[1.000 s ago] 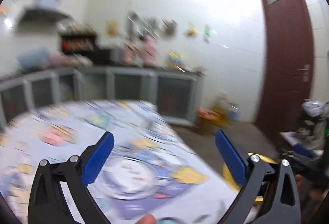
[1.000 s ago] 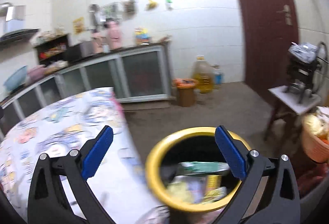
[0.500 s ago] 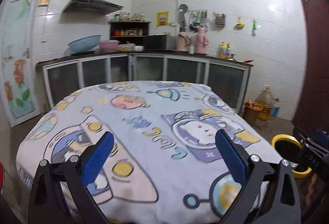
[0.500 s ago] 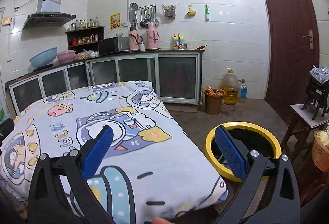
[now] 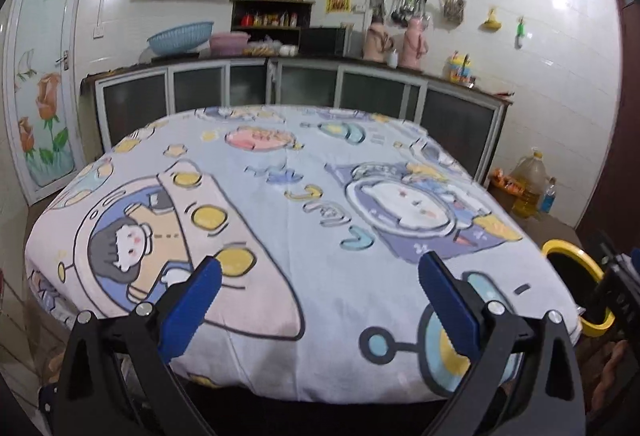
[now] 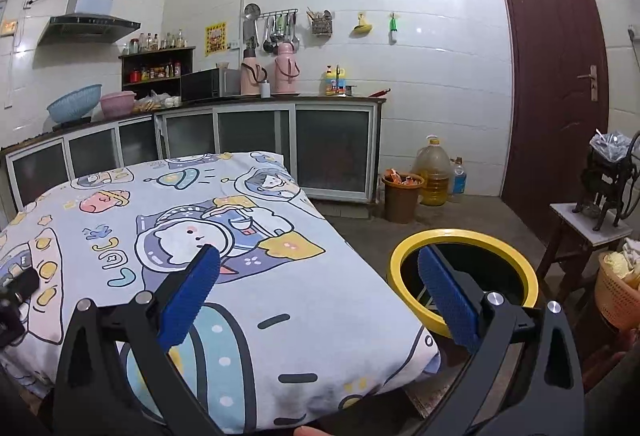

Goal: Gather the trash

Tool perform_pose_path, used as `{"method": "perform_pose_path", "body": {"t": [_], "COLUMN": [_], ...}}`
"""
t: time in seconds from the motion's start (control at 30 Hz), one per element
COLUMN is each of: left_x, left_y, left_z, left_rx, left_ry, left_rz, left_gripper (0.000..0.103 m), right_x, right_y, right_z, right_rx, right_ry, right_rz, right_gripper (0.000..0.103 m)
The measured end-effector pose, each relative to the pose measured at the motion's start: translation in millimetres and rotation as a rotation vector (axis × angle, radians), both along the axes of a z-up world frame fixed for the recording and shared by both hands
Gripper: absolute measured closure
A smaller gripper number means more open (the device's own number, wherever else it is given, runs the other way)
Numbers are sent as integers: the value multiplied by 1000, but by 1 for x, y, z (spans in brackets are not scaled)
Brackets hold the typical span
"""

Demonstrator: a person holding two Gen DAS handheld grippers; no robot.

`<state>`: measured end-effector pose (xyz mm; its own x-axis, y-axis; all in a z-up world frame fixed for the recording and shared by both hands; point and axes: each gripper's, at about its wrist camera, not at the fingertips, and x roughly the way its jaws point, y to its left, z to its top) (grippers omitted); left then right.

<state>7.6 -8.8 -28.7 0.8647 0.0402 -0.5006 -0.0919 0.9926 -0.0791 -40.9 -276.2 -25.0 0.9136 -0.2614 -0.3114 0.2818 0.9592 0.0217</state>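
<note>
A black trash bin with a yellow rim (image 6: pixel 464 276) stands on the floor at the table's right side; it also shows in the left wrist view (image 5: pixel 576 276). The table wears a cartoon astronaut cloth (image 5: pixel 304 203), also in the right wrist view (image 6: pixel 168 236), and I see no trash on it. My left gripper (image 5: pixel 318 296) is open and empty above the table's near edge. My right gripper (image 6: pixel 318 288) is open and empty over the table's right corner, its right finger in front of the bin.
Kitchen cabinets (image 6: pixel 256 139) run along the back wall. A brown bin (image 6: pixel 402 195) and an oil jug (image 6: pixel 434 175) stand by the wall. A dark red door (image 6: pixel 560 75), a stool with a hand-crank machine (image 6: pixel 600 203) and an orange basket (image 6: pixel 618 288) are at the right.
Both grippers have pulled back and swung left from the bin, now facing the table. The bin's contents, seen a second ago, are out of sight.
</note>
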Motion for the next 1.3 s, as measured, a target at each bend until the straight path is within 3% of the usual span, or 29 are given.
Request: {"method": "perform_pose_path", "body": {"t": [0.13,1.3], "left_x": [2,3], "left_y": [5,3], "left_z": [-3,-2], "left_rx": [-29,-35], "left_ry": [22,25], "left_rz": [16,-12], "left_gripper": [8,8], "right_x": [-1,2], "right_y": [1,10], "right_z": [-3,-8], "right_rx": [9,-14], "right_ry": [16,39], "right_rz": [24,57], "right_gripper": [8,8]}}
